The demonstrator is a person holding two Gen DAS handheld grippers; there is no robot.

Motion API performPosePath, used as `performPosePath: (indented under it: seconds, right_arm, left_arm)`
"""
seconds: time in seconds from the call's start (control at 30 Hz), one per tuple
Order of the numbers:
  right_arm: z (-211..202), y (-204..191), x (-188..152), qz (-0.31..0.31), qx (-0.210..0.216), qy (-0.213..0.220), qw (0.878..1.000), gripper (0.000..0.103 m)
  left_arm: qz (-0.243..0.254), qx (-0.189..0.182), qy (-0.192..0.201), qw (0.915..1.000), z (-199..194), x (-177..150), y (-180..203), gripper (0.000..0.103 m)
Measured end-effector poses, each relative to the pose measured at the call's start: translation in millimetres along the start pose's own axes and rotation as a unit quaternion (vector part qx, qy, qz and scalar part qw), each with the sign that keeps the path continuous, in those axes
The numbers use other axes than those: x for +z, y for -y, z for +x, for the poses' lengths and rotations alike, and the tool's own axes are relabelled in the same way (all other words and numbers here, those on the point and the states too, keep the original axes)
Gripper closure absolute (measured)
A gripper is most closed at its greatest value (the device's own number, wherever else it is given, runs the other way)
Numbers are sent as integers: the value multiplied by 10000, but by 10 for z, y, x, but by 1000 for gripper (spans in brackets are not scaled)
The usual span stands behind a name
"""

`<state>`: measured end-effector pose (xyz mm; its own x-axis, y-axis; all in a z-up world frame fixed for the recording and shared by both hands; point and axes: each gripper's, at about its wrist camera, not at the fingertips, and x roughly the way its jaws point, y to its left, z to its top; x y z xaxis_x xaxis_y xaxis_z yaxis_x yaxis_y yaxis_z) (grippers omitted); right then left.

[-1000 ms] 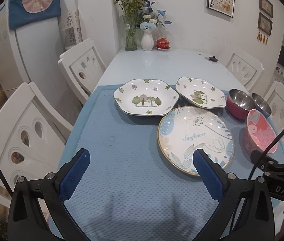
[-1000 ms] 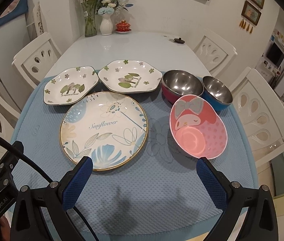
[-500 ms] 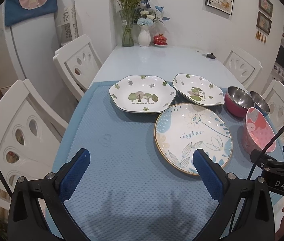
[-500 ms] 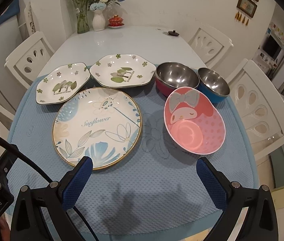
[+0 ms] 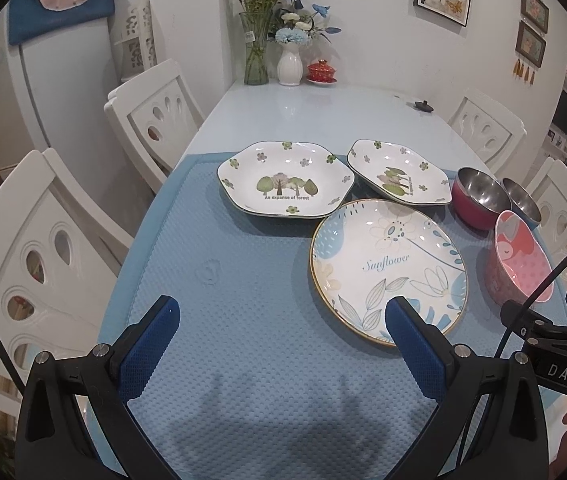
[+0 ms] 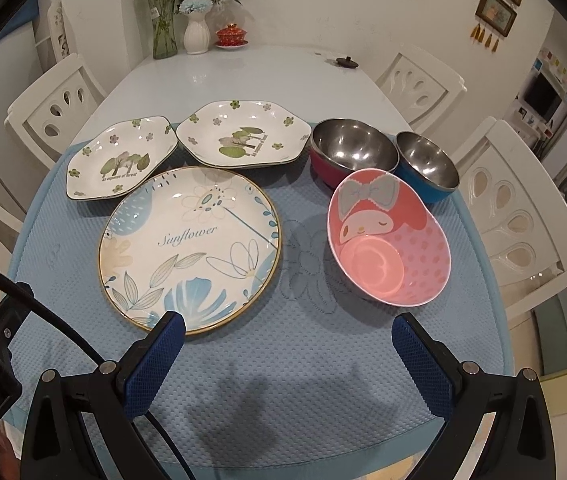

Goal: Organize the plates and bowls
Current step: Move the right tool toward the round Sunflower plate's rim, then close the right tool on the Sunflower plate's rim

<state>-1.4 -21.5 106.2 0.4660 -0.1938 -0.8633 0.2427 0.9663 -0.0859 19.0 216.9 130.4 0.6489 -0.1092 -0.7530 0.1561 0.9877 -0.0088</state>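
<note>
A round "Sunflower" plate [image 5: 387, 268] [image 6: 189, 250] lies on the blue mat [image 5: 223, 280]. Behind it lie two hexagonal tree-print plates, the left one [image 5: 285, 184] [image 6: 121, 158] and the right one [image 5: 397, 176] [image 6: 243, 140]. A pink cartoon bowl [image 6: 389, 244] [image 5: 521, 262] stands at the right. Behind it stand a red steel bowl [image 6: 353, 150] [image 5: 479, 196] and a blue steel bowl [image 6: 425, 164] [image 5: 521, 200]. My left gripper [image 5: 283, 312] is open and empty above the mat's near left. My right gripper [image 6: 289, 328] is open and empty, near the plate's front edge.
White chairs [image 5: 151, 116] [image 6: 523, 208] stand round the white table [image 6: 243, 68]. At its far end are a glass vase [image 5: 255, 52], a white vase [image 6: 196, 34] and a red lidded cup [image 6: 231, 36]. A small dark lid [image 6: 346, 62] lies at the far right.
Both grippers have drawn back and risen slightly, so the dishes sit a little lower and farther in view. Both stay open; no dish has moved.
</note>
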Motion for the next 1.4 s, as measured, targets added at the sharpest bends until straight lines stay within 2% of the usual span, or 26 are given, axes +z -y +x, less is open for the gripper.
performPosePath:
  seconds: [0.6,0.8,0.93,1.03,1.1,1.2,1.27,1.4]
  right_arm:
    - [134,-51,-13,-40,69,-200,9998,0]
    - [306,47,-41,540,596,-543,9953,0]
    - [489,92,-30,865,800,-835,9895,1]
    - [644,112,9,1007,922,-989,9857,8]
    - [747,141,30,1147,1063,-1069,9819,25]
    - [890,187,47,1382,1204,-1155,9763,33]
    - [959,199,59,1495,1333,-1177,9726,41]
    - [1049,158,103,1495,1419,-1085,9725,52]
  left_arm:
    - [12,-12,-112,9999,86,-26,0,1]
    - [31,-183,-202,9996,268,78,-37,1]
    - [83,-309,-273,9991,453,175,-42,1]
    - [119,-618,-554,9965,692,227,-29,1]
    - [158,-741,-752,9943,862,238,-13,2]
    - [166,-868,-983,9912,1092,257,18,15]
    - [173,-956,-1093,9892,1227,278,35,31]
    - [160,-1056,-1250,9864,1417,320,58,43]
